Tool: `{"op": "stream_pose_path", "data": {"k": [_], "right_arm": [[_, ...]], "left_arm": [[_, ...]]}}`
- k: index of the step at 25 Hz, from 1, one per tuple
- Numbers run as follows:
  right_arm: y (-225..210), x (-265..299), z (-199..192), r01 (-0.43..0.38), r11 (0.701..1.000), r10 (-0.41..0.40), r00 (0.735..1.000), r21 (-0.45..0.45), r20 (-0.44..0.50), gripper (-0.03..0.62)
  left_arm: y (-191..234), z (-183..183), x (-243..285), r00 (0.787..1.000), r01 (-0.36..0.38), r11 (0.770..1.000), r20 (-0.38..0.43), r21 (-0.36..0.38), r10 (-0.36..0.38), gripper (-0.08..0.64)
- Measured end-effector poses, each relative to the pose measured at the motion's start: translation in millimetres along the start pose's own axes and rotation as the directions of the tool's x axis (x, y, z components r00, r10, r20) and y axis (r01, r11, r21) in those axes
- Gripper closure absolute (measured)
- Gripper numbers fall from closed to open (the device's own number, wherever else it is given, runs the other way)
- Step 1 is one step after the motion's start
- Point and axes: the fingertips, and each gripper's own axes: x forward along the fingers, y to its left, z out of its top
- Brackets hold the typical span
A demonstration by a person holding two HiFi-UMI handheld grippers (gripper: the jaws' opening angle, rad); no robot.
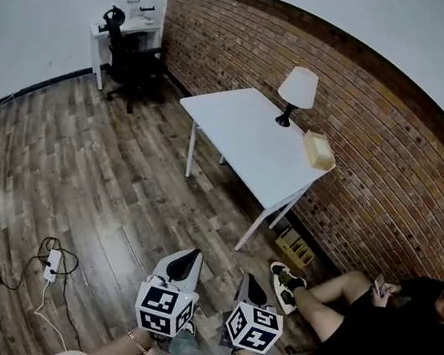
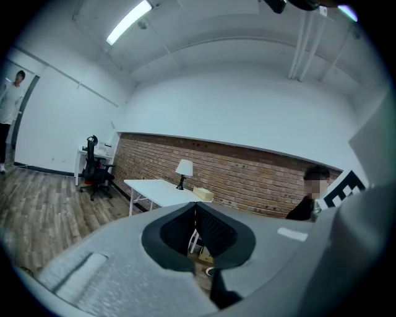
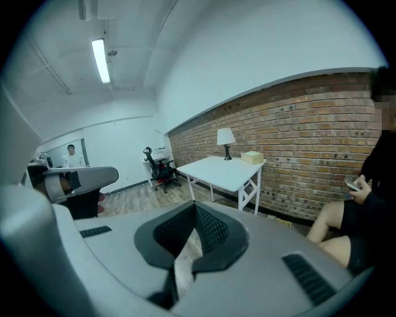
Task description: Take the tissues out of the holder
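**Two shut grippers, tissue holder well ahead on the table**

Both tools sit low at the near edge of the head view, over the brown wood-plank floor (image 1: 101,185). The left gripper (image 1: 187,262) has its jaws together with nothing between them, as its own view confirms (image 2: 195,213). The right gripper (image 1: 252,287) is the same, closed tight and empty (image 3: 195,217).

The tan rectangular tissue holder (image 1: 319,149) sits on the white rectangular table (image 1: 246,138), at the far right corner. It is just beside the white-shaded lamp (image 1: 297,88) and close to the red brick wall (image 1: 378,157). Its long axis runs along the table's wall-side edge. It is too small to tell whether any tissues stick out of the top.

Key relation: the holder lies ahead and to the right of both grippers, well apart from them, with open floor and the table's near edge in between. It shows above the jaw tips in the left gripper view (image 2: 204,194) and up and right of them in the right gripper view (image 3: 252,157).

The right gripper looks slightly nearer, so it is the likely one to lead. The task is judged not started: the approach comes first, and the jaws must open before any pull. A seated person in black (image 1: 391,330) is at the right, off the direct line.
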Motion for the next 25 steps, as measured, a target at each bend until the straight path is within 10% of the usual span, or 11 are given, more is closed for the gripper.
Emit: {"op": "stream_pose_path", "data": {"k": [25], "right_arm": [[-88,134,61,0.011,1.000,-0.011,1.000,0.014,-0.024,0.586]], "left_arm": [[2,16,176,0.999,0.031,0.999,-0.029,0.013,-0.031,0.551]]}}
